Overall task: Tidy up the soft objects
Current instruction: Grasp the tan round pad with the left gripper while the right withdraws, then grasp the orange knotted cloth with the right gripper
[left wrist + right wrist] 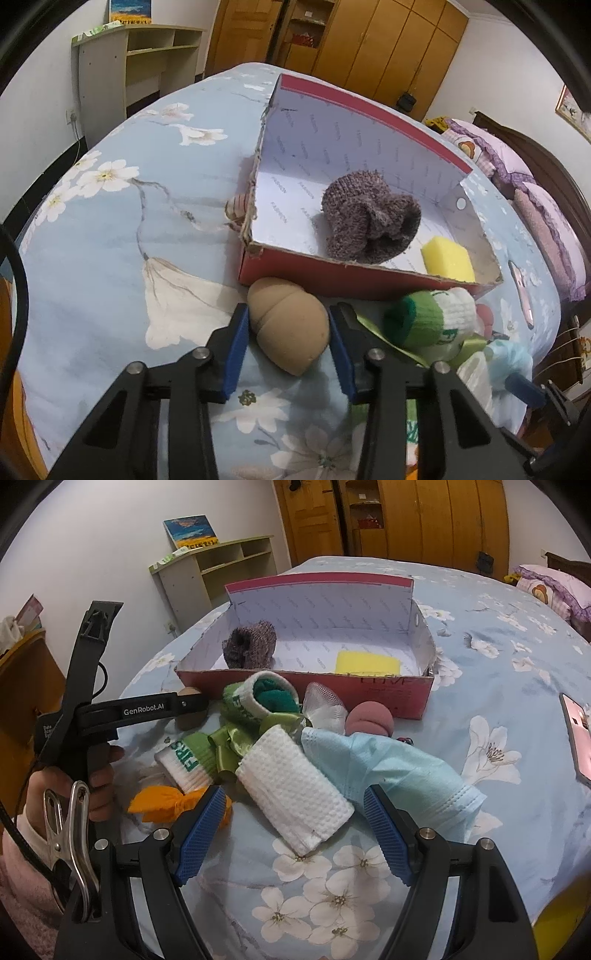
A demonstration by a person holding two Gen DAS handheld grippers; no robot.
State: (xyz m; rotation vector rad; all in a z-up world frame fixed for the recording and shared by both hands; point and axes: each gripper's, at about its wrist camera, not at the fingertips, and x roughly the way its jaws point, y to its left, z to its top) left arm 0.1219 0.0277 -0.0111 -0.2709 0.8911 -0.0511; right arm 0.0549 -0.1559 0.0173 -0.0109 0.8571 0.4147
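your left gripper [288, 328] has its jaws narrowed around the tan sponge [290, 325], which lies on the bedspread [110, 229] just in front of the near wall of the red box [369, 273]. the blue pads sit right at its two sides; the left one looks to be touching, but whether both are pressing i cannot tell. you straddle it across its width, probably so a squashy thing like this gets squeezed evenly and doesn't pop out.

your right gripper [295, 812] stands wide, its jaws either side of the white rolled cloth [295, 794] and clear of it. that roll lies at the near edge of the heap, so it is the easy one to take without dragging the light blue cloth [388, 764] beside it.

the box sits at the far side of the heap, open, already holding a purple knitted sock [369, 218] on its left and a yellow sponge [447, 258] on its right. the green and white socks [255, 701], the orange cloth [162, 803] and the pink sponge [369, 720] wait outside it. the sorting looks under halfway.
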